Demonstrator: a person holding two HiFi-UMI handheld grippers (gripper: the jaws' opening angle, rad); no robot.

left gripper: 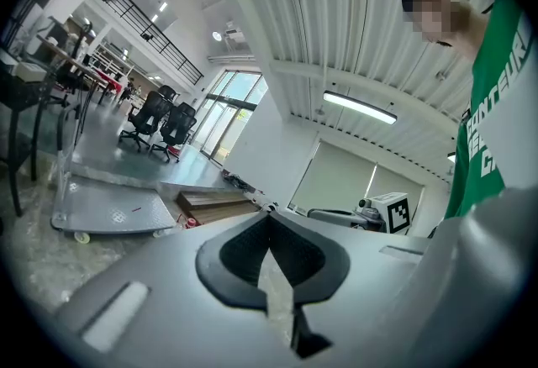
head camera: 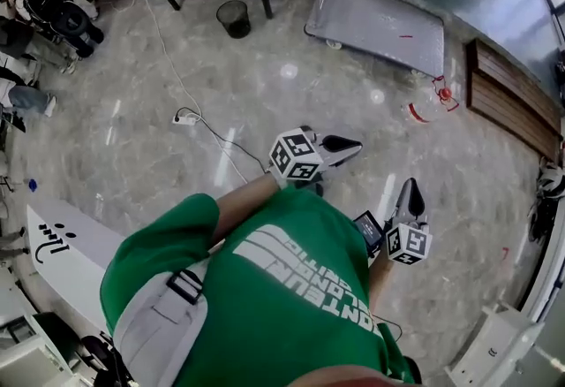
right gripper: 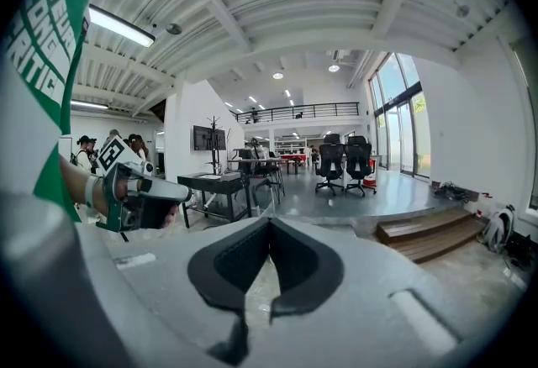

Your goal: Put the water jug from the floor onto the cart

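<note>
water jug point(head camera: 426, 104) sits on the pale stone floor point(head camera: 265, 85), clear-bodied with a red top, just off the near corner of the cart point(head camera: 380, 23) and between it and the wooden steps point(head camera: 512, 94). i can't tell whether it stands upright or leans. the cart is a flat grey platform on small wheels with nothing on its deck. in the left gripper view i see the same cart point(left gripper: 109, 211) low on the left.

the left tool point(head camera: 353, 147) is held out ahead of the green-shirted person, roughly level, pointing toward the jug but well apart from it. its own view shows the left tool point(left gripper: 269, 215) clenched, tips meeting, with only floor showing through the slit below them and nothing gripped.

the right tool point(head camera: 412, 186) sits nearer the body and off to the right, tipped slightly down. looking along it, i read the right tool point(right gripper: 269, 219) as clenched too, tips pressed together and empty.

further off on the floor, a black mesh bin point(head camera: 234, 18) stands well left of the cart, and a white power strip point(head camera: 185, 118) lies with its cable trailing toward the person.
</note>
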